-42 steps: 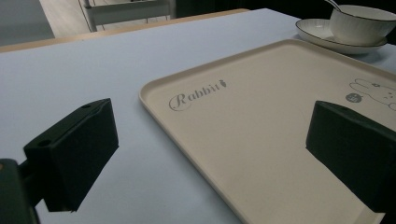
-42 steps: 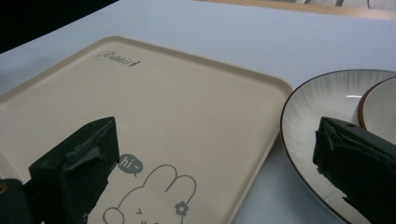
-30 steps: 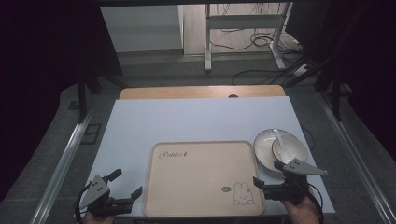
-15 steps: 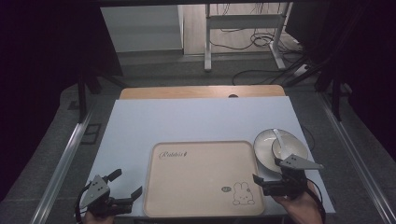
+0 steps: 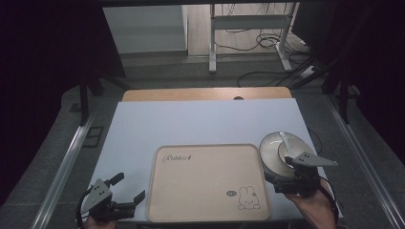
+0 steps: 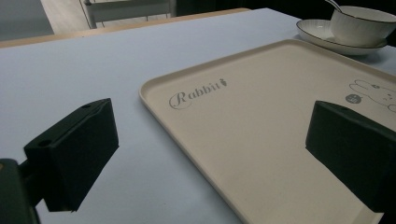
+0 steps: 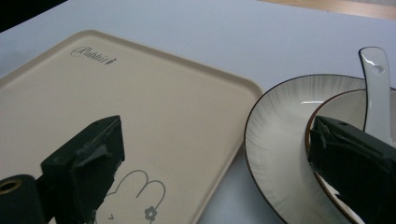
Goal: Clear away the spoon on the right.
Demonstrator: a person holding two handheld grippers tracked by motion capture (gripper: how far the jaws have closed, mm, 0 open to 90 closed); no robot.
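A big white table (image 5: 200, 124) carries everything. A tan tray (image 5: 207, 183) with a bunny picture lies by the near edge, in the middle. Just beside its right side sits a plate (image 5: 270, 152) with a bowl (image 6: 362, 23) and a spoon (image 7: 376, 93) on it. The right gripper (image 7: 215, 168) hangs over the plate's near rim, jaws wide apart, holding nothing. The left gripper (image 5: 125, 190) waits at the near left corner, jaws apart too.

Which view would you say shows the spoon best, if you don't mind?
The right gripper view: the spoon is close, its handle rising from the bowl. The high view shows it small; the left gripper view catches just the handle tip.
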